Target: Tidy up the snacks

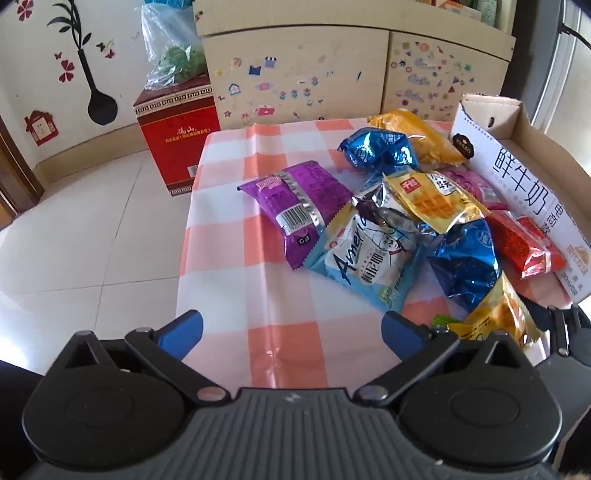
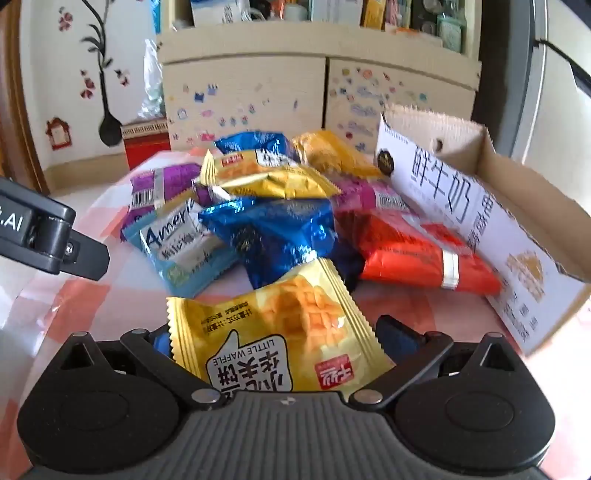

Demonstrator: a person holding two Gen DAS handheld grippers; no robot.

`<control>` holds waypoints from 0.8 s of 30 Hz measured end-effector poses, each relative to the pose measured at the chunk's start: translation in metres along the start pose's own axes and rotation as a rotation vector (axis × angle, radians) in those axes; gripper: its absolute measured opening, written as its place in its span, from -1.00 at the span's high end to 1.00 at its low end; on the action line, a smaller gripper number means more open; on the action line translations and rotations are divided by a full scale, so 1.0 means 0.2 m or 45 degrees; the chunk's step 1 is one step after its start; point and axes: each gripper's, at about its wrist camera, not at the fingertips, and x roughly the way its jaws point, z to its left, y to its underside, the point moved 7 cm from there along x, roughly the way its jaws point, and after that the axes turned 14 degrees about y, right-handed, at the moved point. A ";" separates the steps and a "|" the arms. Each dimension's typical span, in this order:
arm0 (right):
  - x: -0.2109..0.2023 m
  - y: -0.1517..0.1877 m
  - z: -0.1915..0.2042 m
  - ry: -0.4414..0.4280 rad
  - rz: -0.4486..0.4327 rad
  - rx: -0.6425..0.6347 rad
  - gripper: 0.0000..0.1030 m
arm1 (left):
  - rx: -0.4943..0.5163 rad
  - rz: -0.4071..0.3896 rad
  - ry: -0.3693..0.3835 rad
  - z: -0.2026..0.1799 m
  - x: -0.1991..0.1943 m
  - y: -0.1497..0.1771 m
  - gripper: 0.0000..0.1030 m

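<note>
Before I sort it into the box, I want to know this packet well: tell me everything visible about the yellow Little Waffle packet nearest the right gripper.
The yellow Little Waffle packet is a glossy plastic pillow pack with serrated ends, a waffle photo, a red logo and a white speech-bubble label. It looks sealed and lies tilted between the fingers of the wide-open right gripper; contact is unclear. Its far end lies against a blue foil packet.

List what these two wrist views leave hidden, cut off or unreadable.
- Inside of the open cardboard box: both views look from low down, so its white printed wall hides the floor.
- Yellow waffle packet, right wrist view: lies between the open right gripper's jaws; contact with the pads is unclear, and its lower edge is hidden.
- Small green item, left wrist view: mostly covered.
- Shelf contents, right wrist view: blurred and cut by the top edge.
</note>
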 end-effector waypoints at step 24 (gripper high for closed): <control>-0.32 -0.23 -0.18 0.295 0.182 0.098 -1.00 | 0.059 -0.070 -0.021 -0.01 -0.16 0.00 -0.99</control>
